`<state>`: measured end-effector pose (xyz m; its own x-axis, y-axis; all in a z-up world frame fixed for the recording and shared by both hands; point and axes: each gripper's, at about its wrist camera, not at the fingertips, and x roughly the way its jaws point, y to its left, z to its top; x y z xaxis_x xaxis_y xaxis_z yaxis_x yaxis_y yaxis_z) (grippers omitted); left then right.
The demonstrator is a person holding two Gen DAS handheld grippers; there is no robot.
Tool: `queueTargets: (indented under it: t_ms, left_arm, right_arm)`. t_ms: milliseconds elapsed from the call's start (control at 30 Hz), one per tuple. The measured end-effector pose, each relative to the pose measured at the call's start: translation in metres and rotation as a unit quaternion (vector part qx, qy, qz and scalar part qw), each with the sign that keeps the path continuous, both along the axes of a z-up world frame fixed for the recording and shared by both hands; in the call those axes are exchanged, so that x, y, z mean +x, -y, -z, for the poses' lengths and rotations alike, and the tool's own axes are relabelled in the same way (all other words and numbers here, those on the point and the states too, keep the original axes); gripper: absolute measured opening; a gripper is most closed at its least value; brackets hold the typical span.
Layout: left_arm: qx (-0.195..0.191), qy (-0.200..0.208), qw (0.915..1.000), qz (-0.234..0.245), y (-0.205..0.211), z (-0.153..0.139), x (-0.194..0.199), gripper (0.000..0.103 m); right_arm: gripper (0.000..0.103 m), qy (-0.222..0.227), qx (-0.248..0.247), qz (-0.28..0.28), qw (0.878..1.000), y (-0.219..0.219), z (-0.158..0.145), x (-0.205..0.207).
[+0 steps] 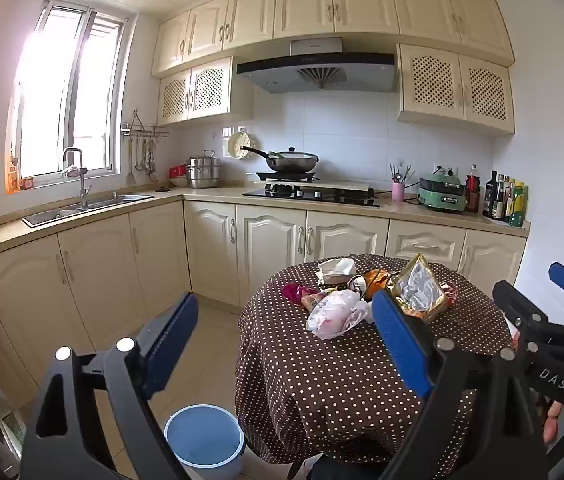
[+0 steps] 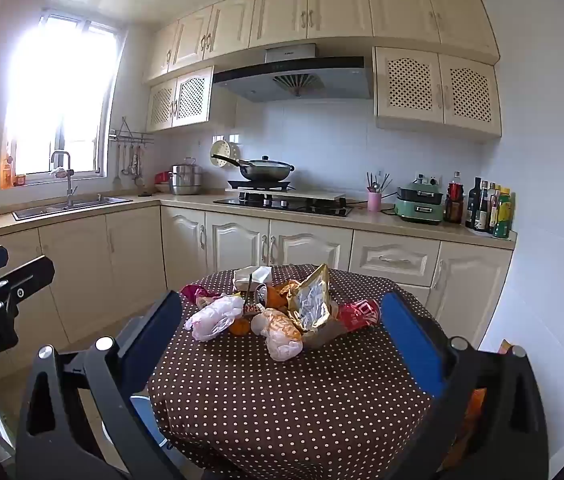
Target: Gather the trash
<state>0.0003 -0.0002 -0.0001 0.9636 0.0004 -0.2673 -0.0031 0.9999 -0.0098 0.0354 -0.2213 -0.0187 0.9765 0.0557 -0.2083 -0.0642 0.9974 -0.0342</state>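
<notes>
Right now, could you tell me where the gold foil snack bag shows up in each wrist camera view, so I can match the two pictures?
Left wrist view: the gold foil snack bag stands right of centre on the polka-dot table, just past the left gripper's right finger.
Right wrist view: it stands near centre at the middle of the trash pile.
Shared landmark: the white crumpled plastic bag lies left of it in both.

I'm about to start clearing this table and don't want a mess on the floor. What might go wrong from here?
1. The wrappers and plastic bags lie tangled in one pile, so lifting one piece may drag others off the table.
2. The bucket sits low beside the table, partly under the cloth's edge, so a drop could miss it.
3. The left gripper and right gripper, both open, are close together and might collide over the pile.
</notes>
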Motion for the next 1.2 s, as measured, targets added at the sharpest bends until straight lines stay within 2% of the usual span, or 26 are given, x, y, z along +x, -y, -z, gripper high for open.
queueTargets:
  t_ms: [333, 500, 567, 1200]
  left_arm:
    - [0.000, 0.000, 1.0000, 0.003, 0.000, 0.001, 0.000, 0.087]
    - [0.001, -0.002, 1.0000, 0.004, 0.005, 0.013, 0.005, 0.087]
    - [0.003, -0.005, 1.0000, 0.004, 0.004, 0.006, 0.002, 0.087]
    - [0.005, -0.009, 0.9999, 0.005, 0.009, 0.007, 0.003, 0.087]
  right_arm:
    - [0.096, 0.004, 0.002, -0.001, 1.000, 0.004, -0.001, 0.000]
    - [0.096, 0.002, 0.002, 0.000, 1.000, 0.006, 0.000, 0.000]
    - [0.096, 0.001, 0.003, 0.000, 1.000, 0.007, 0.001, 0.000]
    - [0.096, 0.001, 0.000, 0.004, 1.000, 0.001, -0.001, 0.000]
